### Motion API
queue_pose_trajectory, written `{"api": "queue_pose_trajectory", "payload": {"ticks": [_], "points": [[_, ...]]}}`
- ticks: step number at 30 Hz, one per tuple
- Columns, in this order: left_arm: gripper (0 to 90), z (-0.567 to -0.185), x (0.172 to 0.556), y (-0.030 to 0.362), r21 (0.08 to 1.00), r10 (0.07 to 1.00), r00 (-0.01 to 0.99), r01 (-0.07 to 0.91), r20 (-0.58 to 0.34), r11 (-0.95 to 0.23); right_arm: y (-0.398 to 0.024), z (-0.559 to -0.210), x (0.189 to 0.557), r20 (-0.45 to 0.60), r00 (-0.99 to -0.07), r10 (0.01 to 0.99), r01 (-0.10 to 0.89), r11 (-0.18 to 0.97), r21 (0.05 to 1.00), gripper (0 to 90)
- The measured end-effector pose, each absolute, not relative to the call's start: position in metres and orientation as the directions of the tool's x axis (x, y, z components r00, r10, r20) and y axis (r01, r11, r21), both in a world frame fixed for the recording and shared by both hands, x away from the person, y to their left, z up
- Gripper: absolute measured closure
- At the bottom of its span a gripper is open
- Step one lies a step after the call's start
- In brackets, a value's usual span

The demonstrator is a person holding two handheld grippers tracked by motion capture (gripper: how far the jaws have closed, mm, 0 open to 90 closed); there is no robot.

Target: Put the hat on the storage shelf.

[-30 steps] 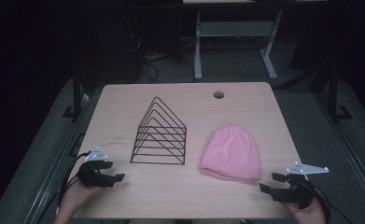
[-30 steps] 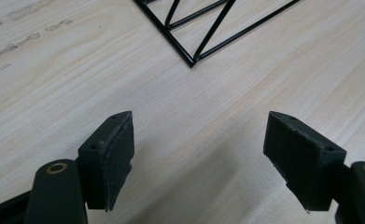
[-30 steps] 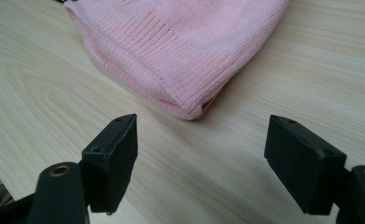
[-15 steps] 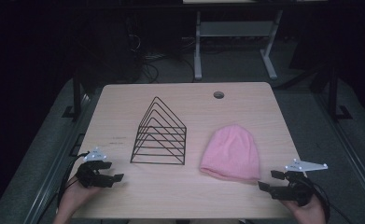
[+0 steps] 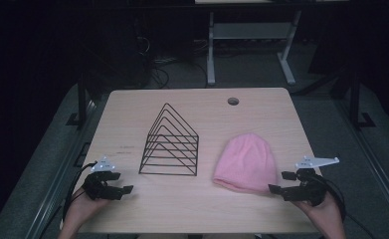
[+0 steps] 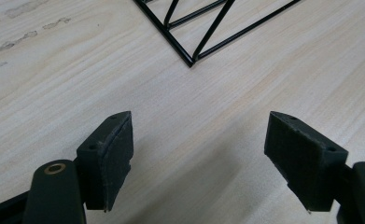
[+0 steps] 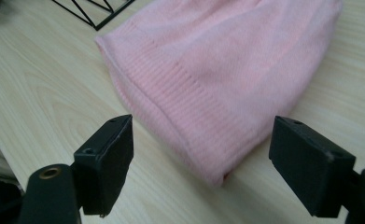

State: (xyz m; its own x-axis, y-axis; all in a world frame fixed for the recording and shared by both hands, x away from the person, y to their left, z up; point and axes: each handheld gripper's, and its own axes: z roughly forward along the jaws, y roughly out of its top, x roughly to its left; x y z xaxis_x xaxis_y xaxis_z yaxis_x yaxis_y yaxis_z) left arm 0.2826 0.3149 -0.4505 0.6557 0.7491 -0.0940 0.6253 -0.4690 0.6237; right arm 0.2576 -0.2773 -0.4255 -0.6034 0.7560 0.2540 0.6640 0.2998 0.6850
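- Lying flat on the surface [image 5: 132,119], the pink hat [image 5: 246,162] sits at the right half, its ribbed brim toward the person and its rounded crown pointing away.
- The right hand-held gripper [image 5: 280,187] rests just beside the brim's near right corner; in the right gripper view its jaws stand wide apart with the hat [image 7: 227,74] straight ahead between them, holding nothing.
- The left hand-held gripper [image 5: 122,186] rests at the near left corner of the surface, jaws likewise spread and empty, with only a corner of the wire rack [image 6: 208,28] ahead of it.
- The hat looks like a soft knit: I judge it light, limp and not fragile, likely to sag and fold when lifted rather than keep its shape.
- The knit should give the pads good friction, so slipping seems unlikely.
- The best hold is probably the doubled ribbed brim, pinched at its near edge where the fabric is thickest; a second pinch on the far side of the brim would keep the opening spread.
- The rack [image 5: 169,144] stands left of the hat, apart from it, stiff and open-framed.
- Count: one hat, one rack, two hand-held grippers, one round hole [image 5: 233,101] near the far edge.
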Motion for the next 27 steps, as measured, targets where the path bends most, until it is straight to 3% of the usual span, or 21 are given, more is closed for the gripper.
{"api": "queue_pose_trajectory", "payload": {"ticks": [27], "points": [[23.8,-0.448,0.284,0.322,0.631,0.757,0.646,0.630,-0.101,-0.453,-0.255,-0.383,0.356,0.256,-0.621,0.741,0.705,0.386,0.595,19.7]]}}
